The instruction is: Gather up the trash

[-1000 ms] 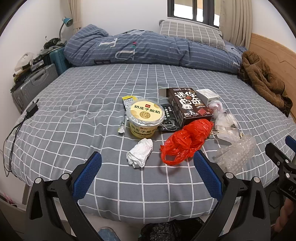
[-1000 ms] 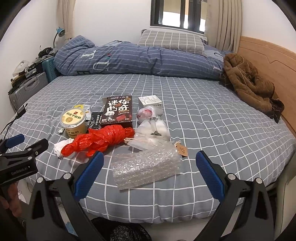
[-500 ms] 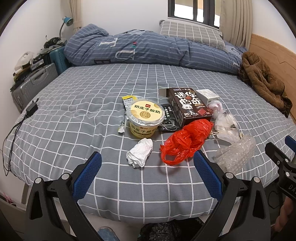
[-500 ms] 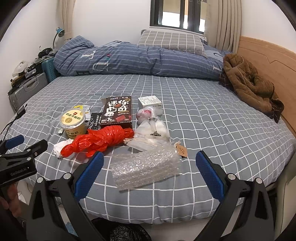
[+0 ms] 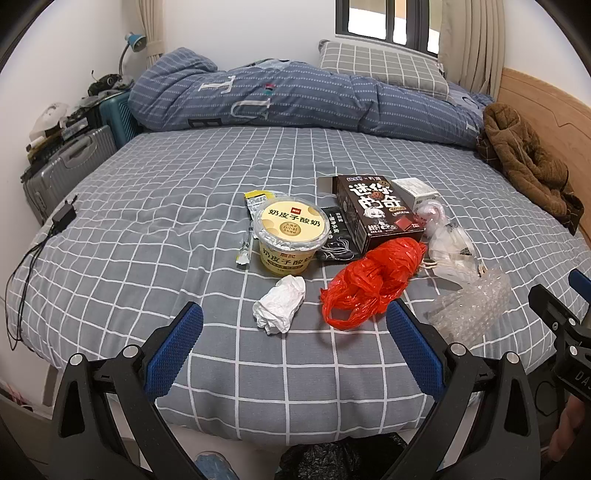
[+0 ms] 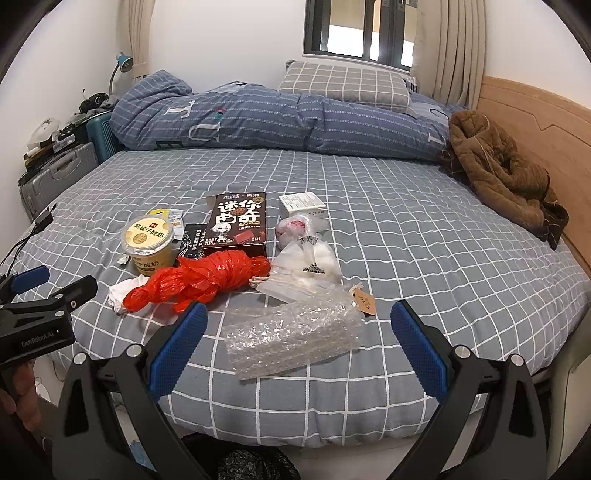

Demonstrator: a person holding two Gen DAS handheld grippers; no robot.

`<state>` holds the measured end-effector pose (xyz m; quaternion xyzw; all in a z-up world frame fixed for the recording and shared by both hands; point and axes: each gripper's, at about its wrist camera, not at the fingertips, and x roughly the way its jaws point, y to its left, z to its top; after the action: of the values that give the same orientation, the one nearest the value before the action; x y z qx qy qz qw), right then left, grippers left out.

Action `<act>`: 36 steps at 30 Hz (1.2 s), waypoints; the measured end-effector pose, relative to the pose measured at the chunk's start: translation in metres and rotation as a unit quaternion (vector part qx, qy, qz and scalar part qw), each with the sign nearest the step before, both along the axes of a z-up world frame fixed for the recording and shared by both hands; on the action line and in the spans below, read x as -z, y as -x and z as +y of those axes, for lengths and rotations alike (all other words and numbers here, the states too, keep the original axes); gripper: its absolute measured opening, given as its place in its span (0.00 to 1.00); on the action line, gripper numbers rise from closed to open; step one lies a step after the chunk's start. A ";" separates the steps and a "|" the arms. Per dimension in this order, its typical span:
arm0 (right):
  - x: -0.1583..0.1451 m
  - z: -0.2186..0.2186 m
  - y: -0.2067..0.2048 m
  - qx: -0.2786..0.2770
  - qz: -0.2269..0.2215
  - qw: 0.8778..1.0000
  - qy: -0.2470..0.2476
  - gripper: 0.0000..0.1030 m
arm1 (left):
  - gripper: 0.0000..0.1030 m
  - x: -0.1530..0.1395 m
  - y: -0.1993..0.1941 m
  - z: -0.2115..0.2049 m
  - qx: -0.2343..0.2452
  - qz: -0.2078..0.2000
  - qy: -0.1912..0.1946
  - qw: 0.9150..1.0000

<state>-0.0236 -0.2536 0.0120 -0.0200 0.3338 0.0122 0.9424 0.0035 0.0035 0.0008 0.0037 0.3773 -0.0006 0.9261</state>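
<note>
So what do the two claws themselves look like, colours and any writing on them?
Both match: black angular frames with silver screws, each finger tipped by a blue textured pad. The left claw shows pads flanking its view; the right claw likewise. Seen from the side, the left claw's body carries pale lettering reading roughly "GenRobot.AI". No cables or sleeves are visible.

My views are sharp, evenly lit; daylight enters the window (image 6: 356,31) at 12 o'clock, edges bowed.
</note>
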 end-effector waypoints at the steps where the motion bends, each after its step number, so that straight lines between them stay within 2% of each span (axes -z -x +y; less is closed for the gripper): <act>1: 0.000 0.000 0.000 0.000 0.000 1.000 0.000 0.93 | 0.95 0.000 0.000 0.000 0.000 0.000 0.000 1.000; 12: 0.000 0.002 0.000 0.000 0.001 1.000 -0.004 0.93 | 0.95 0.000 -0.006 0.000 -0.003 0.002 -0.001 1.000; 19: 0.007 0.003 -0.019 0.001 0.012 1.000 0.006 0.93 | 0.94 0.014 -0.034 0.001 -0.014 0.006 -0.016 1.000; 25: 0.036 -0.006 -0.047 0.007 0.035 0.999 0.018 0.93 | 0.94 0.038 -0.074 0.008 -0.021 0.034 -0.012 0.999; 29: 0.061 -0.013 -0.067 0.013 0.064 0.998 0.002 0.93 | 0.94 0.050 -0.099 0.005 -0.017 0.040 -0.019 0.999; 36: 0.089 -0.008 -0.080 0.009 0.088 0.996 0.001 0.93 | 0.94 0.076 -0.141 0.009 -0.031 0.057 -0.012 0.998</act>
<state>0.0568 -0.2614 -0.0774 -0.0169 0.4152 0.0050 0.9096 0.1442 0.0122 -0.0749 0.0029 0.4292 0.0319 0.9026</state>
